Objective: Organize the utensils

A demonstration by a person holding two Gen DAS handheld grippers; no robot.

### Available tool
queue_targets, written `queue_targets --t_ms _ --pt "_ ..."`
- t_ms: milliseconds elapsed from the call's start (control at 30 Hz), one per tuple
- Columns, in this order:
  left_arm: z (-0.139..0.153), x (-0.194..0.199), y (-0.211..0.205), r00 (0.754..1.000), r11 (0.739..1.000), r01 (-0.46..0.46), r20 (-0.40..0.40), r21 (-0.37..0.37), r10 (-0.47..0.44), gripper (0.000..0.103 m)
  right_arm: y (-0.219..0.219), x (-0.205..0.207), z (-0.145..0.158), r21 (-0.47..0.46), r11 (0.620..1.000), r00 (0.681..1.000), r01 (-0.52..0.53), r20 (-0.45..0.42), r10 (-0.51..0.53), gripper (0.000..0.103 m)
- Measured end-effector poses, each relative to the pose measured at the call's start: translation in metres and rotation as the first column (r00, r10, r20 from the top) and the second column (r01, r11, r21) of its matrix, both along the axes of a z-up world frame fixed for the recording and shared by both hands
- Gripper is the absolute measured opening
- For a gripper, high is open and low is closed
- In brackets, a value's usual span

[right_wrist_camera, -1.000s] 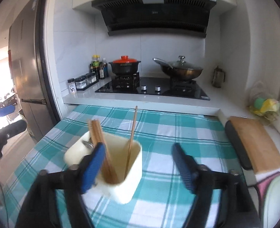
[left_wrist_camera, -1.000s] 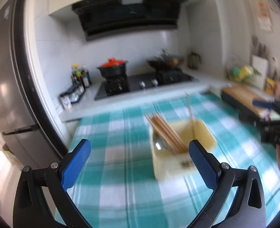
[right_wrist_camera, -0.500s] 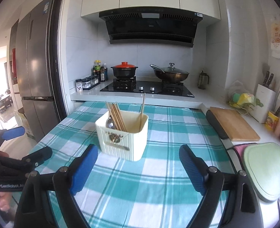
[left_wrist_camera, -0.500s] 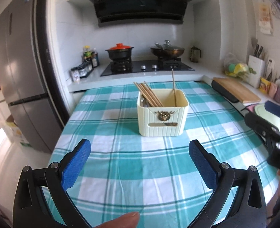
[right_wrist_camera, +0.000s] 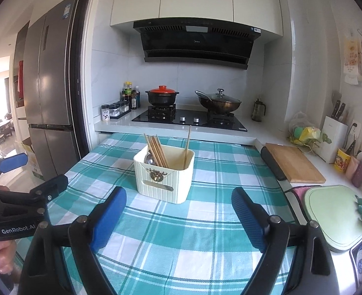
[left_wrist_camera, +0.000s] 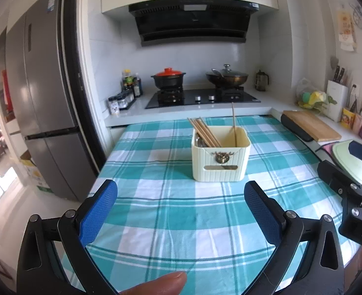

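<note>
- Left hand-held gripper [left_wrist_camera: 181, 200]: jaws spread wide, nothing between the blue pads, hovering over the near part of the checked surface [left_wrist_camera: 156, 211]. It points toward the holder, well short of it.
- Right hand-held gripper [right_wrist_camera: 178, 205]: jaws likewise wide apart and empty, above the same surface. No contact with any item.
- Each device shows in the other's view: the right one at the right edge of the left view, the left one at the left edge of the right view, with part of a hand under its grip.
- A fingertip [left_wrist_camera: 156, 284] shows at the bottom edge of the left view.
- Utensil holder [left_wrist_camera: 220, 154]: cream, ribbed, roughly square, upright near the middle of the surface, a small metal ornament and a slot on its front face. It stands apart from both devices.
- Chopsticks [left_wrist_camera: 203, 132]: a brown bundle leans toward the left rear corner of the holder, tips projecting above the rim.
- Single chopstick [left_wrist_camera: 234, 123]: stands almost upright at the right side of the holder, separate from the bundle.
- Spoon [right_wrist_camera: 149, 158]: a metal bowl is visible inside the holder, at the foot of the bundle.
- Surroundings: a hob [left_wrist_camera: 203, 97] beyond the surface carries a red-lidded pot [left_wrist_camera: 168, 77] and a lidded wok [left_wrist_camera: 227, 77]; a wooden cutting board [right_wrist_camera: 294, 162] lies on the right-hand counter; a refrigerator [left_wrist_camera: 41, 113] stands at left.
</note>
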State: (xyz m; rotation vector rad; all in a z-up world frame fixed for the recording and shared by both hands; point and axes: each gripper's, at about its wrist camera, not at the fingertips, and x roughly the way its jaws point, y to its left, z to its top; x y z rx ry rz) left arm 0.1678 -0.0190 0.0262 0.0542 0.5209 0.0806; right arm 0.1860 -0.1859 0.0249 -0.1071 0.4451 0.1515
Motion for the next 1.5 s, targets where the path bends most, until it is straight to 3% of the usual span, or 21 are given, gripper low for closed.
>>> queue_targets --t_ms 1500 --pt "0.015 -0.012 0.016 0.999 0.999 -0.041 0.001 -0.036 0.041 0.103 0.013 -0.021 0.024 -0.012 0.998 0.998 0.057 0.011 -0.057 0.089"
